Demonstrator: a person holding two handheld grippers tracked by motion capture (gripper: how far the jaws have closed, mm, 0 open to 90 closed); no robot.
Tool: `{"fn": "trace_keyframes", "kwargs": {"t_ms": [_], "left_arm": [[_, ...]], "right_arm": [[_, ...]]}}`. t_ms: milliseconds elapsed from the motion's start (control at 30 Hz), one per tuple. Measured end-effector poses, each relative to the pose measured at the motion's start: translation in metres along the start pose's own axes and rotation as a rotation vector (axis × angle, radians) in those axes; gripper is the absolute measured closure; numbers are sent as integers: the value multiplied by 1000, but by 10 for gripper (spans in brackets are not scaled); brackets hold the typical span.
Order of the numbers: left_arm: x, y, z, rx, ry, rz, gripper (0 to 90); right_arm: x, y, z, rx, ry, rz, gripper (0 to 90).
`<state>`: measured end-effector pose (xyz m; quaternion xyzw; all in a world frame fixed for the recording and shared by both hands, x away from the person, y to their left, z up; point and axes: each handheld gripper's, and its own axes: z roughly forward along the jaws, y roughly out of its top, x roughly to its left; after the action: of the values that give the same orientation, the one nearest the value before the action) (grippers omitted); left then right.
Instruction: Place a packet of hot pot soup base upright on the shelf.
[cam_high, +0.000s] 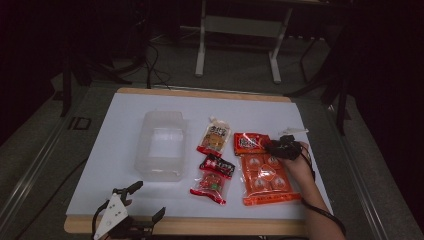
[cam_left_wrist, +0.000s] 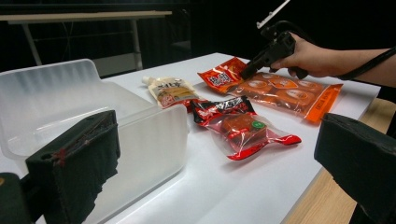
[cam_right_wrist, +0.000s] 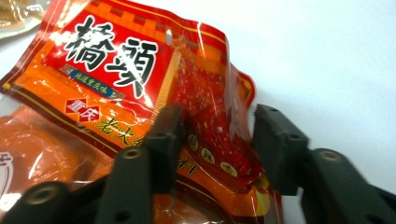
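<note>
Right now my right gripper (cam_high: 270, 146) is clenched on the red seasoning packet (cam_right_wrist: 140, 70), its jaws pinching the packet's crumpled lower corner. That packet sits to the right of the clear plastic bin (cam_high: 161, 145), its near end overlapping the long orange jelly-cup pack (cam_high: 267, 180), and it is not yet lifted clear as far as I can judge. My left gripper (cam_high: 142, 200) hovers released, holding nothing, just in front of the bin. Nothing lies inside the bin. Between the bin and my grasped packet rest a beige spouted pouch (cam_high: 215, 137) and a red-edged snack pack (cam_high: 212, 180), both untouched. I judge the packing barely begun.
</note>
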<state>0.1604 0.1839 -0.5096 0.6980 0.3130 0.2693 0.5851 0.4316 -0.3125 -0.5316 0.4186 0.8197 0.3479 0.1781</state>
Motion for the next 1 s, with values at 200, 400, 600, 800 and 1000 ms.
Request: {"fn": "trace_keyframes", "kwargs": {"t_ms": [200,400,600,800,1000], "left_arm": [[0,0,0,1,0,4,7],[1,0,0,-2,-1,0,7],[1,1,0,-2,-2,1,7],[0,0,1,0,-5,2,7],[0,1,2,4,-6,4,7]], "right_arm": [[8,7,-1,32,-21,-54,834],[10,13,-5,44,-32,-46,874],[11,14,-13,29,-47,-39,879],[10,16,-28,-10,-49,-30,880],[12,20,-44,-53,-50,-36,880]]}}
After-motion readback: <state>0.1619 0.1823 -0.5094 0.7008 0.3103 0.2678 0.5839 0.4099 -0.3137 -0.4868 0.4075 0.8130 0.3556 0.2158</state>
